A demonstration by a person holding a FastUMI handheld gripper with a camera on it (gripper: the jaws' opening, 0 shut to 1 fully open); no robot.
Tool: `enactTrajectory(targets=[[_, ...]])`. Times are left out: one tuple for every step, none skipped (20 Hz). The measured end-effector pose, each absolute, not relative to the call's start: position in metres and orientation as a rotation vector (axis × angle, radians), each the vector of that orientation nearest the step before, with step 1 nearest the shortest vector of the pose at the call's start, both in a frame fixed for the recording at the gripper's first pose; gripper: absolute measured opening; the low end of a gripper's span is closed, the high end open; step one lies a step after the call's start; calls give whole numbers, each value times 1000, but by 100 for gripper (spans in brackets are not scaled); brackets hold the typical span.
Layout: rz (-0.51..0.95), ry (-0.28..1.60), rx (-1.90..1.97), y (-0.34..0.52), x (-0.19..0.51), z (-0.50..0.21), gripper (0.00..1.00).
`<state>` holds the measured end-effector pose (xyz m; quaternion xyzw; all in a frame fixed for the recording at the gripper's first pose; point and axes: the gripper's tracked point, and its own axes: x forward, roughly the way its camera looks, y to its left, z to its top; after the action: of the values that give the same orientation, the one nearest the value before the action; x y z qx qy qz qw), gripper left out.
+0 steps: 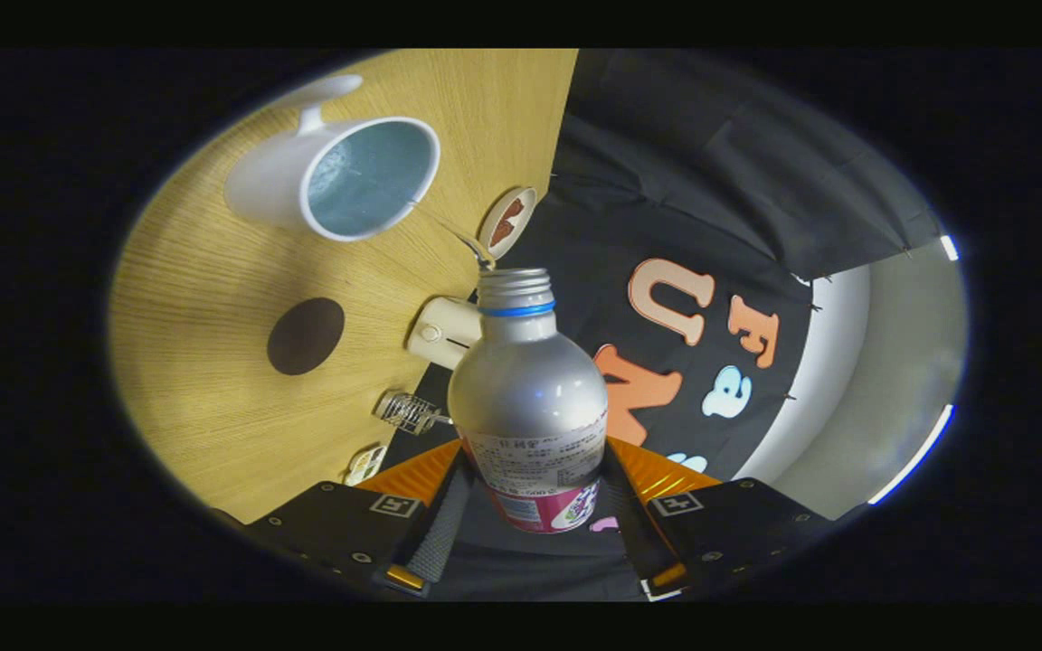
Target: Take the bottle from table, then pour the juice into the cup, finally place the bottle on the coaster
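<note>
Pouring from the bottle (528,398), tipped over with its open threaded mouth aimed at the cup (340,176), a thin thread of liquid running from the mouth toward the cup's near rim. Sitting between the fingers, label end nearest the camera, neck pointing ahead over the table (195,298). Cup standing beyond the mouth, already holding some pale liquid (level hard to judge).

Keeping the stream landing inside the rim and not on it seems the main concern here: holding the tilt steady, avoiding any sudden extra roll, easing the mouth closer over the cup's opening if the thread starts drifting short. Righting slowly once enough is in, so the last drops are not falling on the wood.

Gripper (535,506) clamping the bottle's lower body from both sides, fingers set only as wide as the bottle, pressing on the label.

Dark round coaster (306,335) lying on the table nearer than the cup, bare, waiting for the bottle.
</note>
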<state>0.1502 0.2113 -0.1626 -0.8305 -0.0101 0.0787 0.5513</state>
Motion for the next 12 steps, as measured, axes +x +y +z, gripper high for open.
enactTrajectory(targets=[[189, -24, -1968, 212, 150, -163, 77], [189, -26, -1969, 212, 150, -164, 77], [189, -27, -1971, 213, 150, -164, 77], [191, -30, -1973, 212, 150, -164, 77], [192, -28, -1976, 212, 150, -165, 77], [193, -28, -1980, 211, 151, -165, 77], [193, -28, -1984, 213, 150, -166, 77], [194, -31, -1987, 214, 150, -167, 77], [196, -30, -1989, 216, 149, -167, 77], [200, -30, -1990, 217, 149, -168, 77], [207, -29, -1992, 218, 148, -171, 77], [211, -28, -1996, 218, 148, -173, 77]])
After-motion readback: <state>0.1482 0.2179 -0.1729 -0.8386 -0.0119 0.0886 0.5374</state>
